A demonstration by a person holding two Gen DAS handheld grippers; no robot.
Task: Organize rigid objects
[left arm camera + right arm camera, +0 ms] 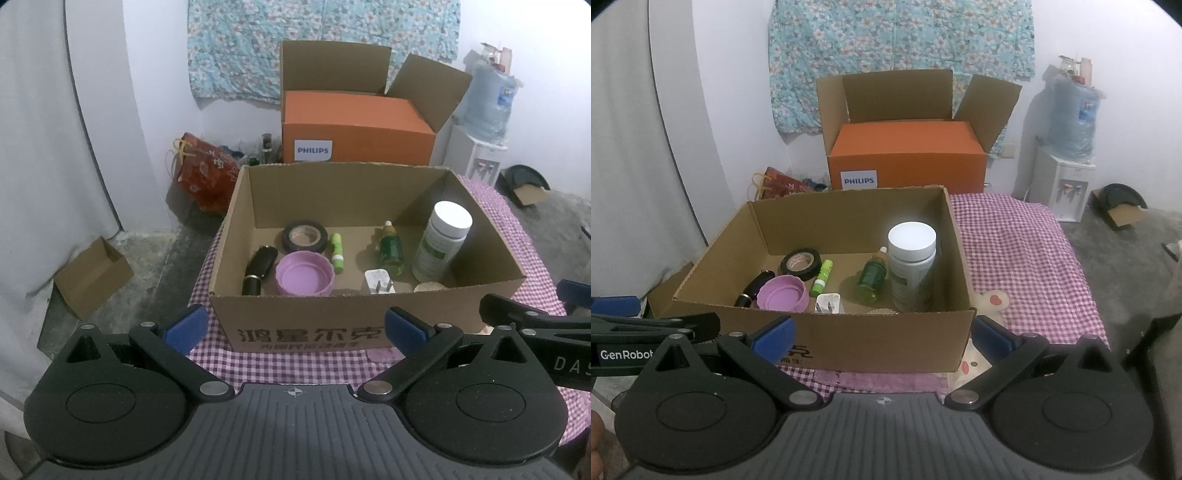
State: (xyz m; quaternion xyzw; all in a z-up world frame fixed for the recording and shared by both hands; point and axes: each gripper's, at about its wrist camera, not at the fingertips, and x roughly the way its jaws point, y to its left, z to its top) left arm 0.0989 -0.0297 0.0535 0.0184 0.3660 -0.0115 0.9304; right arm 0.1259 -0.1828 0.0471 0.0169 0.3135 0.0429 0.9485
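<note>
Both grippers, left gripper (293, 326) and right gripper (882, 334), are hovering with jaws apart, empty, facing the cardboard box (369, 325) at 12 o'clock.

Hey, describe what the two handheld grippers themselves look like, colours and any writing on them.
Both are matte black with round pivot discs, silver rivets, a ribbed grey base and blue finger pads. The left gripper reads "GenRobot" in white; the right gripper shows white letters "DAS", cut off at the frame's edge.
</note>
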